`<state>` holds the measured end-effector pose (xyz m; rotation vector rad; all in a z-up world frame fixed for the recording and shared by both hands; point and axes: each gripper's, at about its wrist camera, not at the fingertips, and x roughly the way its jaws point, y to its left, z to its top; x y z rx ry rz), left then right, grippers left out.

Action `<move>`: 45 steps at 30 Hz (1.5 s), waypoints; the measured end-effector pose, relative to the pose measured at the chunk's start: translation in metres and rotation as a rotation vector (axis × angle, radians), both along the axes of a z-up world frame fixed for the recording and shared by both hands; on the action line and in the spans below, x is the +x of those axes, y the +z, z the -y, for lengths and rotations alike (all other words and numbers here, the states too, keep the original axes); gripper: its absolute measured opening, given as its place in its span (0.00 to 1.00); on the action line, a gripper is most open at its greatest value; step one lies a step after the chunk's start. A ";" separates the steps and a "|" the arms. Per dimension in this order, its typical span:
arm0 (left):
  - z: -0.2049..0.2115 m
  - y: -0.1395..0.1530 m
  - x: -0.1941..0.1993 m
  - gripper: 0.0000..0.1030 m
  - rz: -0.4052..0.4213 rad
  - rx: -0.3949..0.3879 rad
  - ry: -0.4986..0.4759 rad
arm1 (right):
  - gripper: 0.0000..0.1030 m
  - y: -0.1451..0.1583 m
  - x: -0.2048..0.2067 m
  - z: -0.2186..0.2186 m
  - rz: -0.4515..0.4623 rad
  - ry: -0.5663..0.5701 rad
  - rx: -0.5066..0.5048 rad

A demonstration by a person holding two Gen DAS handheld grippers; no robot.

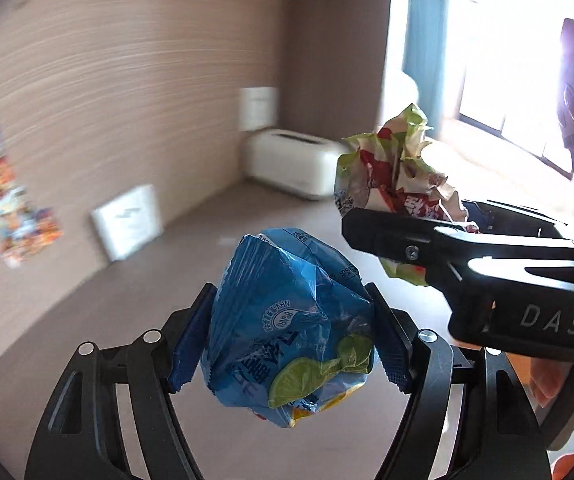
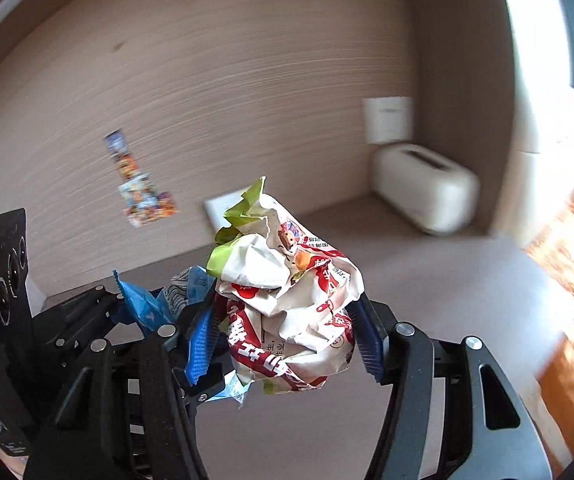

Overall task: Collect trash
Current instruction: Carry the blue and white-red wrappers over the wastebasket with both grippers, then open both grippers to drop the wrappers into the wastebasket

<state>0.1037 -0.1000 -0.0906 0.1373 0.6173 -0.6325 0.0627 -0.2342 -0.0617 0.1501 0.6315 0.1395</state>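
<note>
My left gripper (image 1: 291, 344) is shut on a crumpled blue snack bag with lime pictures (image 1: 287, 328), held in the air above the table. Its blue pads press the bag from both sides. My right gripper (image 2: 287, 340) is shut on a crumpled white, red and green wrapper (image 2: 287, 300), also lifted off the table. In the left wrist view the right gripper (image 1: 439, 248) comes in from the right with that wrapper (image 1: 387, 172) beside and above the blue bag. In the right wrist view the left gripper sits at the lower left with the blue bag (image 2: 147, 304) partly hidden.
A cream toaster (image 2: 423, 188) stands in the back corner of the grey-brown table (image 2: 427, 288). A white card (image 1: 127, 220) leans on the wood-grain wall, and a strip of colourful stickers (image 2: 139, 184) is on it. A bright window (image 1: 507, 60) lies to the right.
</note>
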 end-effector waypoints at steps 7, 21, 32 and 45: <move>0.095 -0.015 -0.060 0.69 -0.054 0.027 -0.215 | 0.59 -0.021 -0.085 0.098 -0.050 -0.227 0.036; 0.232 -0.096 -0.123 0.69 -0.159 0.164 -0.466 | 0.60 -0.092 -0.166 0.206 -0.193 -0.482 0.106; 0.294 -0.255 -0.130 0.69 -0.297 0.251 -0.502 | 0.60 -0.244 -0.163 0.262 -0.374 -0.503 0.134; 0.331 -0.453 -0.127 0.72 -0.451 0.284 -0.511 | 0.60 -0.450 -0.147 0.291 -0.551 -0.478 0.175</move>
